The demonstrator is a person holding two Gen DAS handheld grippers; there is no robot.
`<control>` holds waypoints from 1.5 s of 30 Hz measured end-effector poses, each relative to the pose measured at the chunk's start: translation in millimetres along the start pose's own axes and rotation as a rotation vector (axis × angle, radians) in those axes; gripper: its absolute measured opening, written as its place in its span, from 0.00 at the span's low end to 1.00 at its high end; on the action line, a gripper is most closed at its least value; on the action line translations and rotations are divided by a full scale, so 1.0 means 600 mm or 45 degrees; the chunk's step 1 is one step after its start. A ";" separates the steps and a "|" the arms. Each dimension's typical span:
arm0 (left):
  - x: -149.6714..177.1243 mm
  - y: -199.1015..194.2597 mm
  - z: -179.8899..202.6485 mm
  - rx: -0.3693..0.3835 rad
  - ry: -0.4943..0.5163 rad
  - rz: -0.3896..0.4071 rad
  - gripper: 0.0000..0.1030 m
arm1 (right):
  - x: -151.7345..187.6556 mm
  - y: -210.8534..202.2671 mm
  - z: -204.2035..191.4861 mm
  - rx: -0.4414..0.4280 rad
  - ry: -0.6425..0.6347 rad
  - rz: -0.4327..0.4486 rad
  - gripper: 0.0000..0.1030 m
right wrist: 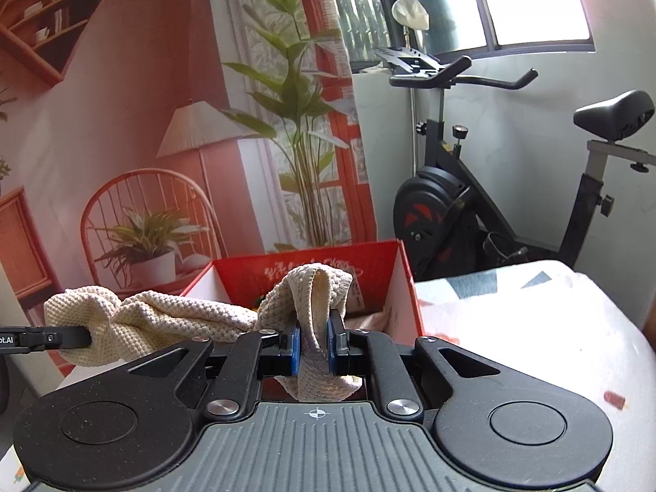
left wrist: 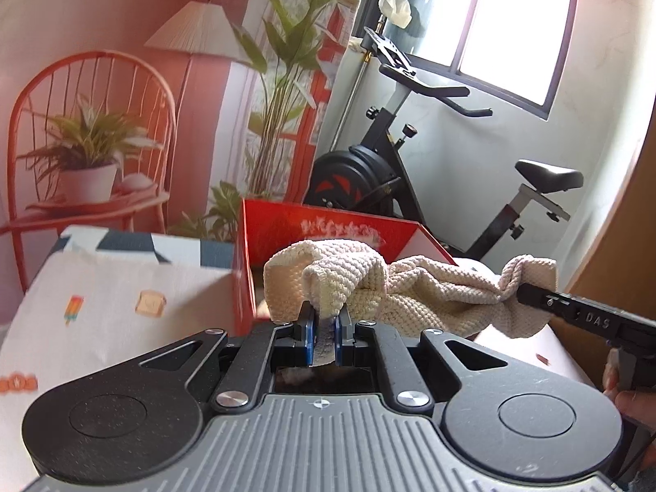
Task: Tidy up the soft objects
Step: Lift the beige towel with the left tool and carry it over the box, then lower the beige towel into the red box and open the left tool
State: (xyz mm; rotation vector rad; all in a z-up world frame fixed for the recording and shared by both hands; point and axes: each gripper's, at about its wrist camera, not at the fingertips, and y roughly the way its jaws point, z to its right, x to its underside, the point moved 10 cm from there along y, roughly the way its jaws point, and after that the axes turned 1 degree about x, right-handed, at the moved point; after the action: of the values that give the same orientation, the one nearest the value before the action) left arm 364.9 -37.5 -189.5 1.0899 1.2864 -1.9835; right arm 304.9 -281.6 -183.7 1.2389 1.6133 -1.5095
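A cream knitted cloth hangs stretched between both grippers, in front of an open red box. My left gripper is shut on one bunched end of the cloth. My right gripper is shut on the other end, with a fold hanging below its pads. In the left wrist view the right gripper's black finger comes in from the right, with a hand behind it. In the right wrist view the left gripper's finger reaches into the cloth at the left. The red box stands just beyond.
A table with a white patterned cover lies under the grippers and the box. Behind it are a wall mural of a chair and plants, an exercise bike and a window. A wooden panel stands at the right.
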 end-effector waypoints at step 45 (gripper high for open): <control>0.008 0.246 0.011 -0.064 0.205 -0.444 0.36 | 0.039 0.249 0.005 0.133 -0.258 -0.391 0.25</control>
State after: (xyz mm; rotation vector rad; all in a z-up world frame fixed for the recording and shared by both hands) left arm 474.3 -103.0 -263.7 1.0767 1.7007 -2.1291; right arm 431.1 -291.7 -266.6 0.8839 1.6607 -1.8635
